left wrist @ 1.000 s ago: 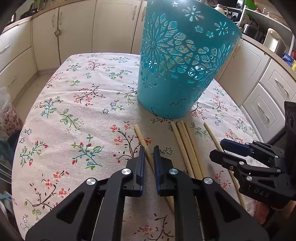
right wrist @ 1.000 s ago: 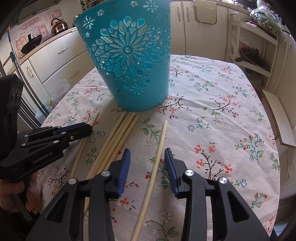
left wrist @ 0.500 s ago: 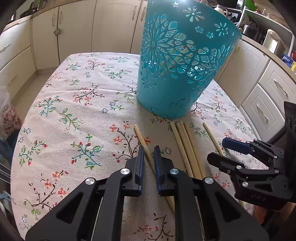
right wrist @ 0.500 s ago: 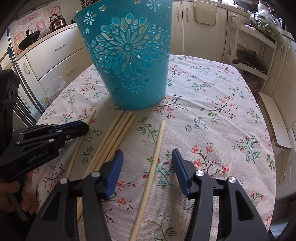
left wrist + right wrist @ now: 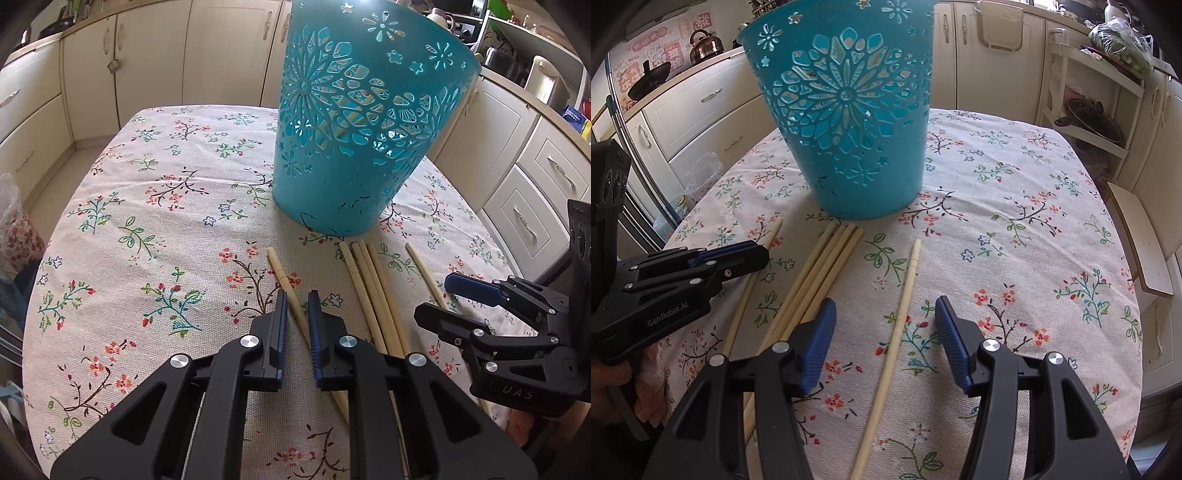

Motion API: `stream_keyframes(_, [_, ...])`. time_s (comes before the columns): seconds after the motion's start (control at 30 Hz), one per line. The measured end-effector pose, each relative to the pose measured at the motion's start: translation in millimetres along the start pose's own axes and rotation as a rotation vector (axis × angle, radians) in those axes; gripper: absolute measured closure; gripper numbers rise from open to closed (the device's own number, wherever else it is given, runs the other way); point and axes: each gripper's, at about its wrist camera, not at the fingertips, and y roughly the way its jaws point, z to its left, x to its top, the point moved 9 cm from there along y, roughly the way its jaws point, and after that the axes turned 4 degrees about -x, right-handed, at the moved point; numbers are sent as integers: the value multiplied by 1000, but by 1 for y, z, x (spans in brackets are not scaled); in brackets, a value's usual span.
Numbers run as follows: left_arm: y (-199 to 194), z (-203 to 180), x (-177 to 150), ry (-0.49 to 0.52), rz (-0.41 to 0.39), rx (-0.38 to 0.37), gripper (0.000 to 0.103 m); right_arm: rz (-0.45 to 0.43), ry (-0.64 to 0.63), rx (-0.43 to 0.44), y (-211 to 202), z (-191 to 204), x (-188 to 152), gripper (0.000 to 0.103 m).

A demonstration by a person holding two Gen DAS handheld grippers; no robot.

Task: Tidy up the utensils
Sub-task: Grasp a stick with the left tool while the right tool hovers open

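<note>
Right wrist view: right gripper (image 5: 884, 325) jaws just spread astride lone chopstick (image 5: 901, 314) at centre frame — next, close and lift to teal basket (image 5: 846, 110); left gripper (image 5: 295, 321) nearly pressed together — no firm pinch seen.

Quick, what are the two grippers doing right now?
Left gripper: closed; the leftmost chopstick runs between its jaws, grip cannot be told.
Right gripper: open, jaws just opened wider; the rightmost chopstick lies between them, ungripped.
</note>
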Motion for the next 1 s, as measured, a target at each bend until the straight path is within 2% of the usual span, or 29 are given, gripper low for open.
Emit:
stream_keyframes(0.63, [0, -1, 0, 0, 1, -4, 91, 5, -12, -19, 1, 0, 0, 44])
stream_keyframes(0.7, [0, -1, 0, 0, 0, -8, 90, 3, -14, -31, 1, -1, 0, 45])
stream_keyframes(0.83, [0, -2, 0, 7, 3, -10, 88, -4, 27, -40, -1, -9, 1, 56])
stream_keyframes(1.0, [1, -3, 0, 10, 10, -14, 87, 5, -5, -64, 1, -7, 3, 58])
